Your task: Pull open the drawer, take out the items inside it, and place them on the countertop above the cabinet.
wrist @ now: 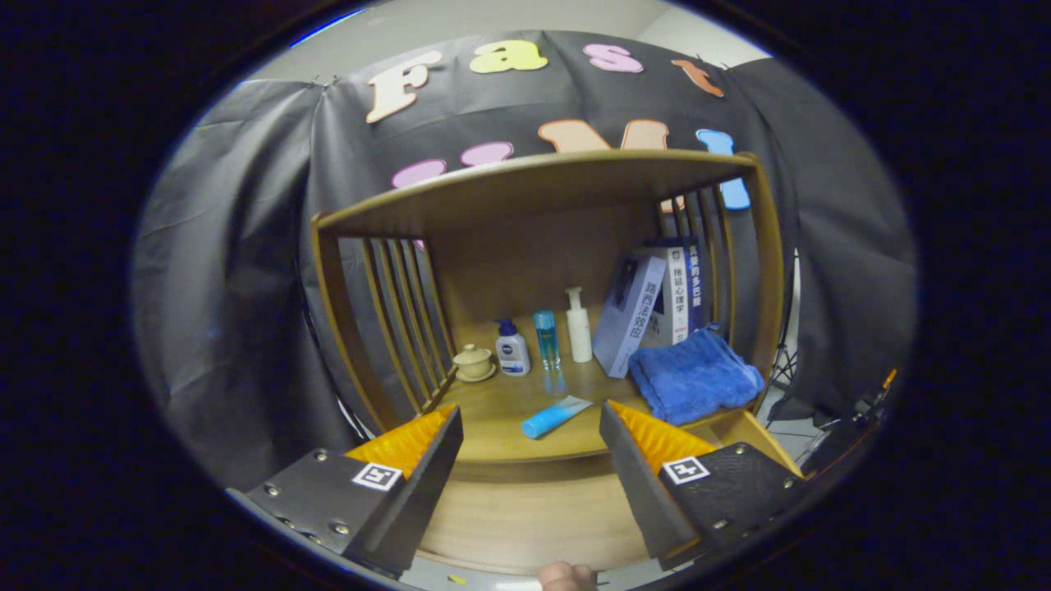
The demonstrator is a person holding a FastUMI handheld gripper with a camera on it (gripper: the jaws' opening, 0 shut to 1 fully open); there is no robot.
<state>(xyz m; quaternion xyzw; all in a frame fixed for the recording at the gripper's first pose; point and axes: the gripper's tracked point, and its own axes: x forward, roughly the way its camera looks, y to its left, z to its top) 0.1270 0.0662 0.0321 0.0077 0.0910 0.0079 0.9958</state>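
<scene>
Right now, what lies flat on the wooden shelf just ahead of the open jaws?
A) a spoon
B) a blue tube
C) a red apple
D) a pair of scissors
B: a blue tube lies on its side on the shelf, just beyond the gripper, whose jaws stand open and hold nothing.

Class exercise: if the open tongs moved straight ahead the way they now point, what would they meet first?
Probably the blue tube lying on the countertop, just ahead of the tongs and between their open fingers. Beyond it stand bottles. Depth is hard to judge, so the tongs might pass above it.
</scene>
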